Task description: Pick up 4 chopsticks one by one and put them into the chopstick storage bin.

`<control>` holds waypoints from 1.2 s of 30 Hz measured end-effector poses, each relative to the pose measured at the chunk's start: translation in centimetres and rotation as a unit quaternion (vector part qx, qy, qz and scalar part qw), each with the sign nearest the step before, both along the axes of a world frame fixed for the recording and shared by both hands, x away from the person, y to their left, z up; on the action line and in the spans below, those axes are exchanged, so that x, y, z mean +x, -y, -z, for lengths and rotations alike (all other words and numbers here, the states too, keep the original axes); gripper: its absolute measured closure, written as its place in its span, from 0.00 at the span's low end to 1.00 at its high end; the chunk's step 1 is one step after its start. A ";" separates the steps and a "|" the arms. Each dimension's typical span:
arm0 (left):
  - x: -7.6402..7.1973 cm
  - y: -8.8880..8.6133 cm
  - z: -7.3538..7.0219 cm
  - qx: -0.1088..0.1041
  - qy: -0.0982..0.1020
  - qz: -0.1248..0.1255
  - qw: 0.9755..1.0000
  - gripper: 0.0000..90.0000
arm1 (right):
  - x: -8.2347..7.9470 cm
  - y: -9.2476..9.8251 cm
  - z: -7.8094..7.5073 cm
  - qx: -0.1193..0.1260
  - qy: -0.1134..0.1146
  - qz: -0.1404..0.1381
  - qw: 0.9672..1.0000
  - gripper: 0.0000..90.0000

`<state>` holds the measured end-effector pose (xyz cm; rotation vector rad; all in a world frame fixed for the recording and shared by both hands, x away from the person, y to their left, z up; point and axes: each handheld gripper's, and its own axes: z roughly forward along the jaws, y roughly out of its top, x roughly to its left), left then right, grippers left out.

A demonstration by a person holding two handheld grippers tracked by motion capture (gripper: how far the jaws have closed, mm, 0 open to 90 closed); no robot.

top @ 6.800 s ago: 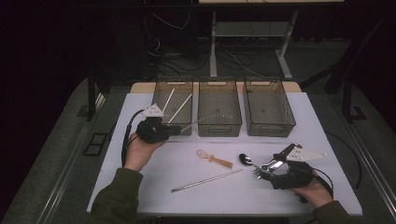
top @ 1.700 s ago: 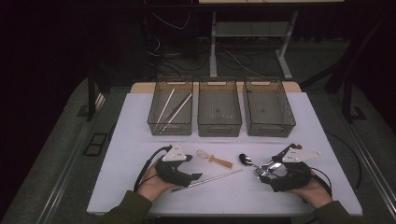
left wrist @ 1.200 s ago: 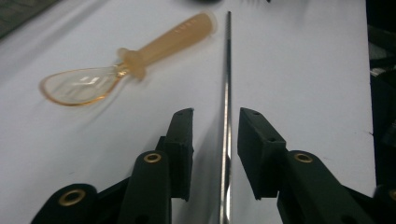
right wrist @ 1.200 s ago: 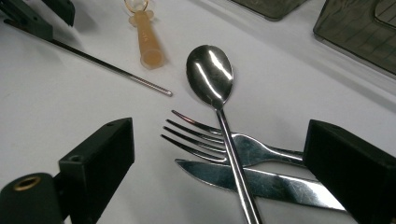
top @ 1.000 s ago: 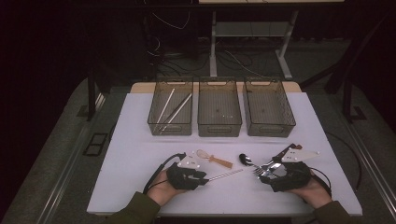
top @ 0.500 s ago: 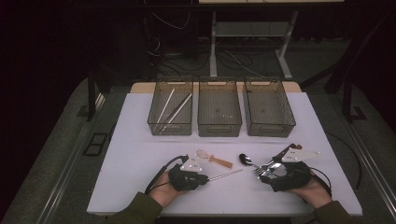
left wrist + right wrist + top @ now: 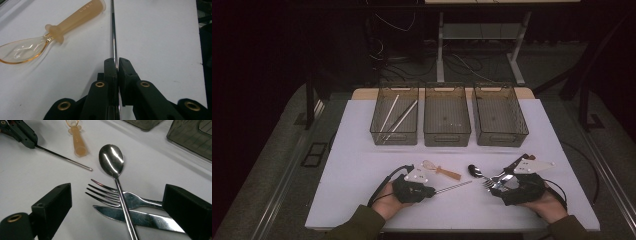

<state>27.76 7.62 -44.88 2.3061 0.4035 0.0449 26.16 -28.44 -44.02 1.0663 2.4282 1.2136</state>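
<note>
Left gripper (image 7: 117, 65) fingers just clenched on the metal rod (image 7: 114, 37) beside the amber spoon (image 7: 50, 35), ready for lifting; right gripper (image 7: 117, 202) fingers released around the cutlery.

Three bins (image 7: 447, 117) stand in a row; amber spoon (image 7: 50, 35); steel spoon (image 7: 111, 157); fork (image 7: 120, 195); knife (image 7: 140, 216).

The thin metal chopstick (image 7: 114, 32) ran off the left gripper view's top edge; its near end was hidden between the jaws.
</note>
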 end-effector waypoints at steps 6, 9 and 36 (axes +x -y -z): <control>0.2 -0.4 -0.5 -0.007 -0.008 -0.005 1.000 0.95 | 0.0 0.0 0.0 0.001 0.001 0.000 1.000 0.10; 0.3 -0.7 -0.8 -0.015 -0.013 -0.014 1.000 0.95 | 0.0 0.0 0.0 0.001 0.003 -0.001 1.000 0.10; 1.2 -3.5 -2.8 -0.037 -0.035 -0.063 0.997 0.95 | -0.1 -0.1 0.1 0.003 0.005 0.000 1.000 0.10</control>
